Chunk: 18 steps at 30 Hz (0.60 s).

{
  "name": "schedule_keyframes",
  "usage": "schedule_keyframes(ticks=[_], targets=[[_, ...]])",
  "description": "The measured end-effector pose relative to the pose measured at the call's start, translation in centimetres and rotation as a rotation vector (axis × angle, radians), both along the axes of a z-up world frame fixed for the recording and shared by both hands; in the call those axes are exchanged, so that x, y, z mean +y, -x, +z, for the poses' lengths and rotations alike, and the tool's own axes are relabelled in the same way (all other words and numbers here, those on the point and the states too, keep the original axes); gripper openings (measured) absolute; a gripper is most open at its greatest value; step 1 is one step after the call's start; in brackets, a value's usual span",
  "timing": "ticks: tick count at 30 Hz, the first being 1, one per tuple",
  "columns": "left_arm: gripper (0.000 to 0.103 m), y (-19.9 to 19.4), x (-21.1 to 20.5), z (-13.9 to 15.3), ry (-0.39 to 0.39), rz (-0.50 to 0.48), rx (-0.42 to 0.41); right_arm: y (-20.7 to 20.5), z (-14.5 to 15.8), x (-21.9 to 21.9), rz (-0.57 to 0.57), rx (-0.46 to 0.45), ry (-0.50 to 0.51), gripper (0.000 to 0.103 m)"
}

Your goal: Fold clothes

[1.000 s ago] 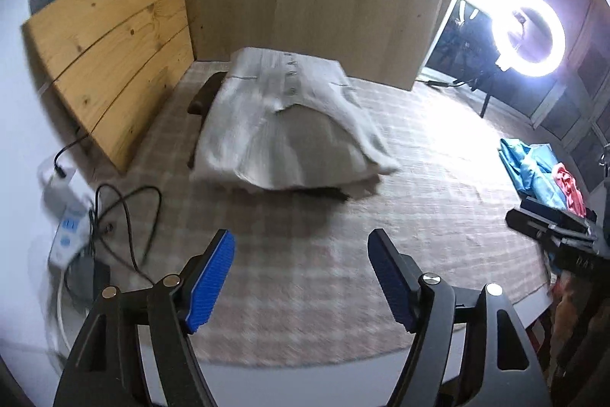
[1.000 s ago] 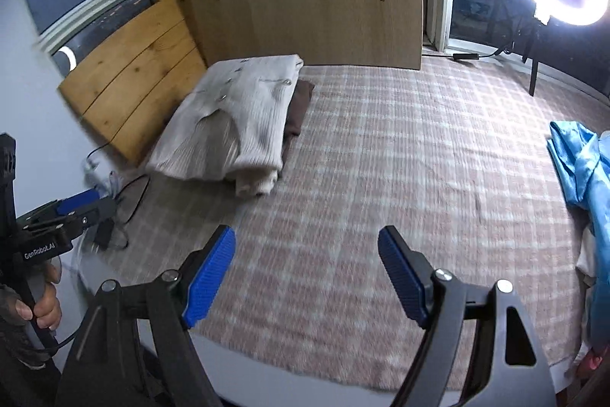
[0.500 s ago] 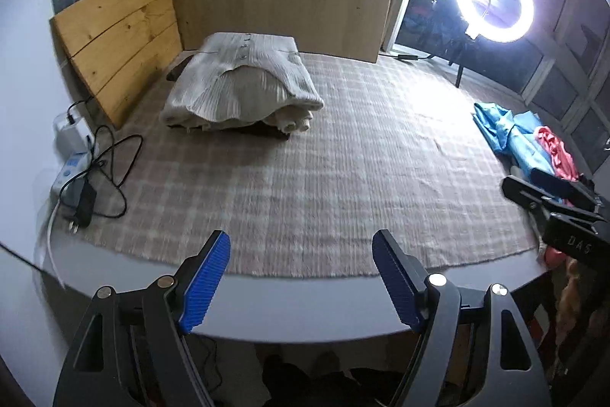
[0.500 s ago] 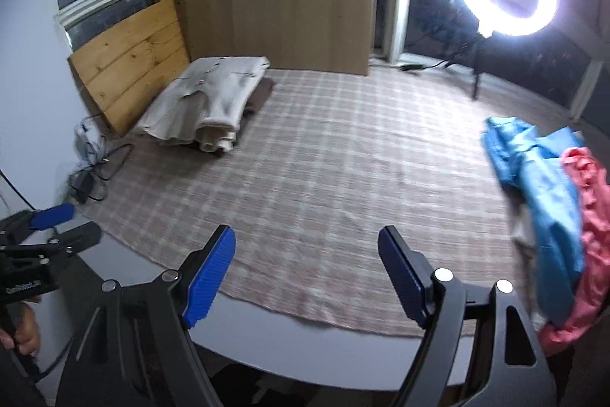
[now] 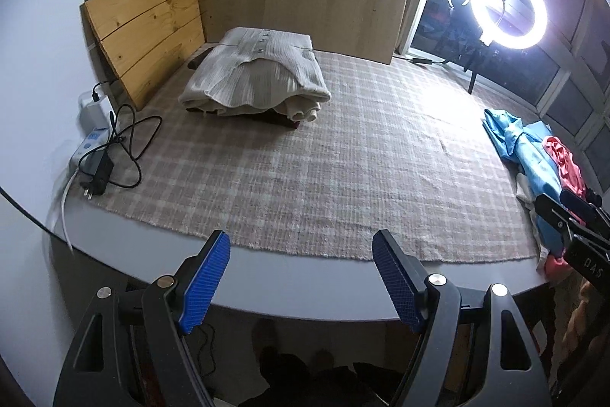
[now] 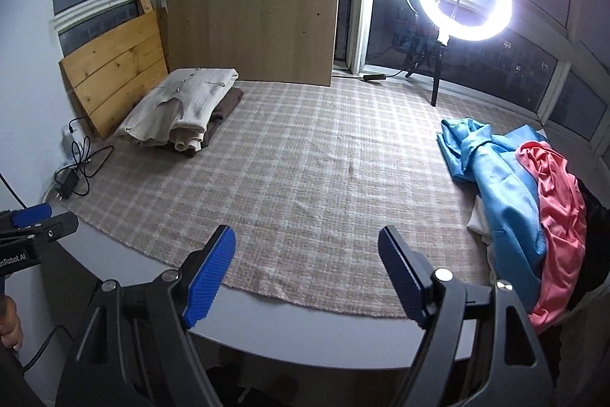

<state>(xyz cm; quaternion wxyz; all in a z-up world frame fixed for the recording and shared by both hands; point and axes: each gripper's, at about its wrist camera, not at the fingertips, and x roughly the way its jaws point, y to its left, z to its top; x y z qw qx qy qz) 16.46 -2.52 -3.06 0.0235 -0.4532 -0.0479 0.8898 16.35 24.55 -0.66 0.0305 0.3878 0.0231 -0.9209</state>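
Two claws, both mine, both spread wide and holding nothing: left claw (image 5: 301,277) and right claw (image 6: 307,273) hang off the worktop's (image 6: 126,250) near edge. Folded cream cardigan (image 5: 259,75) sits on a brown garment by the far left corner of the checked cloth (image 6: 305,178). Blue shirt (image 6: 495,174) and pink top (image 6: 558,201) lie crumpled at the right edge.

A grey table (image 5: 312,283) carries a checked mat (image 5: 324,170), a power strip (image 5: 89,143) and cables (image 5: 133,140).
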Motion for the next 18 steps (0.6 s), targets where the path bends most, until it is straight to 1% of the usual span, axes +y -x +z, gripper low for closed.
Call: schedule_keyframes(ticks=[3,8,18], targets=[[0.075,-0.1,0.5,0.0,0.024,0.007,0.003,0.0,0.0,0.2,-0.004,-0.001,0.001,0.077],[0.075,-0.1,0.8,0.2,0.013,0.010,0.002,0.1,-0.1,0.6,-0.010,-0.002,0.002,0.077],[0.075,0.2,1.2,0.3,0.013,0.002,-0.001,0.5,-0.3,0.7,-0.013,-0.013,0.013,0.077]])
